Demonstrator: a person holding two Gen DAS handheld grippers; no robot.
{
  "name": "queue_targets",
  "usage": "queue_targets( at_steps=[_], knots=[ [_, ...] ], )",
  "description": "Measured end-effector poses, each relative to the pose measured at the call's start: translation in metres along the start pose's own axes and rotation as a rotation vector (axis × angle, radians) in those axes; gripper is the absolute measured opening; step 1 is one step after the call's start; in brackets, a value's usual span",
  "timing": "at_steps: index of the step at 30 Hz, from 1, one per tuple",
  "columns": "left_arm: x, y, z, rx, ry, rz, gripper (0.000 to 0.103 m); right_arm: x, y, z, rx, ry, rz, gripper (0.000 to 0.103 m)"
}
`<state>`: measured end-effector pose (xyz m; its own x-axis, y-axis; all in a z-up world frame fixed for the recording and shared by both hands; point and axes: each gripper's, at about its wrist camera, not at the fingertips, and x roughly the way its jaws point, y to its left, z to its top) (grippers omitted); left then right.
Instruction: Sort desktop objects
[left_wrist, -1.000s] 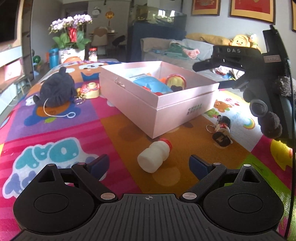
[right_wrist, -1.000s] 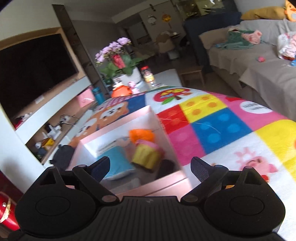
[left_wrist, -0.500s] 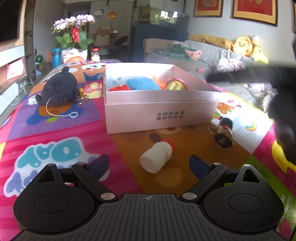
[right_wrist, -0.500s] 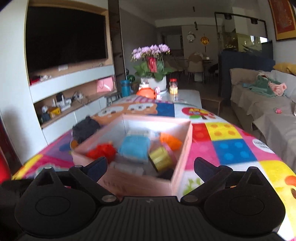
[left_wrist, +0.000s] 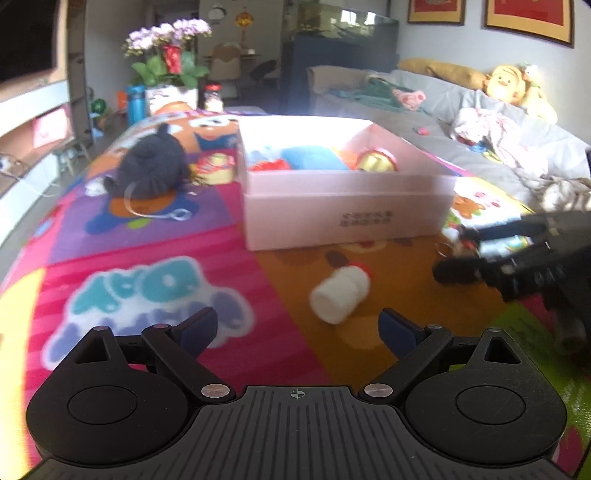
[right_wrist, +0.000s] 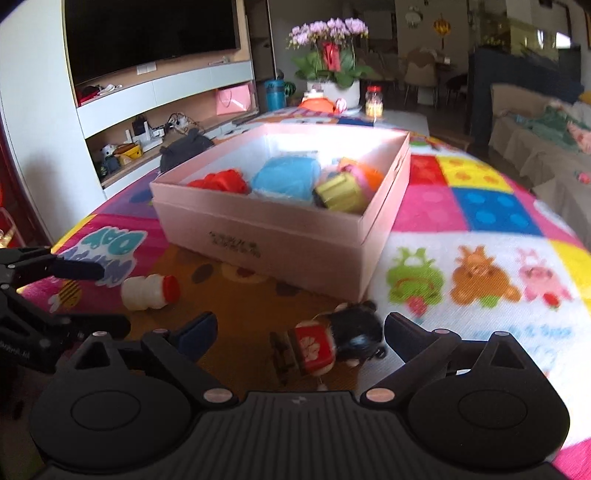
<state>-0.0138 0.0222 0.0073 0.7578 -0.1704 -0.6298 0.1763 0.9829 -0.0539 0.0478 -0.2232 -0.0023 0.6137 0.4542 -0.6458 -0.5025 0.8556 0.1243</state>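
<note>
A pink box (left_wrist: 351, 218) (right_wrist: 280, 236) on the colourful mat holds red, blue, orange and yellow items. A small white bottle with a red cap (left_wrist: 341, 293) (right_wrist: 149, 292) lies in front of it. My left gripper (left_wrist: 297, 326) is open and empty, just short of the bottle. My right gripper (right_wrist: 299, 328) is open, low over the mat, with a black-and-red keychain doll (right_wrist: 332, 341) lying between its fingers, untouched. The right gripper also shows in the left wrist view (left_wrist: 491, 254), at the right.
A black plush pouch (left_wrist: 153, 168) and a small yellow-red toy (left_wrist: 216, 168) lie left of the box. A flower pot (right_wrist: 332, 62), jar and blue bottle stand at the mat's far end. A sofa with clothes (left_wrist: 480, 129) is on the right.
The right gripper has dropped from above the box down to the mat in front of it, over the keychain doll. The left gripper has shifted slightly left; the bottle now sits right of centre.
</note>
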Motion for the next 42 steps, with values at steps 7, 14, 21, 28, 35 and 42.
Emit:
queue_targets(
  at_steps=[7, 14, 21, 28, 35, 42],
  knots=[
    [-0.004, 0.004, 0.009, -0.069, 0.027, -0.037, 0.099, -0.036, 0.032, -0.027, -0.023, -0.021, 0.082, 0.098],
    [0.012, -0.026, 0.016, -0.070, 0.079, -0.138, 0.069, -0.049, 0.025, -0.043, 0.046, -0.037, -0.112, 0.098],
    [0.027, -0.039, 0.022, -0.050, 0.104, -0.127, 0.074, -0.050, 0.023, -0.045, 0.054, -0.044, -0.130, 0.099],
    [0.041, -0.048, 0.031, -0.013, 0.090, -0.099, 0.074, -0.050, 0.026, -0.046, 0.051, -0.052, -0.147, 0.100],
    [0.042, -0.052, 0.028, 0.058, 0.058, -0.049, 0.062, -0.050, 0.025, -0.046, 0.061, -0.059, -0.145, 0.101],
    [0.026, -0.047, 0.020, 0.121, 0.034, -0.034, 0.049, -0.047, 0.036, -0.043, -0.021, -0.051, -0.120, 0.101]
  ],
)
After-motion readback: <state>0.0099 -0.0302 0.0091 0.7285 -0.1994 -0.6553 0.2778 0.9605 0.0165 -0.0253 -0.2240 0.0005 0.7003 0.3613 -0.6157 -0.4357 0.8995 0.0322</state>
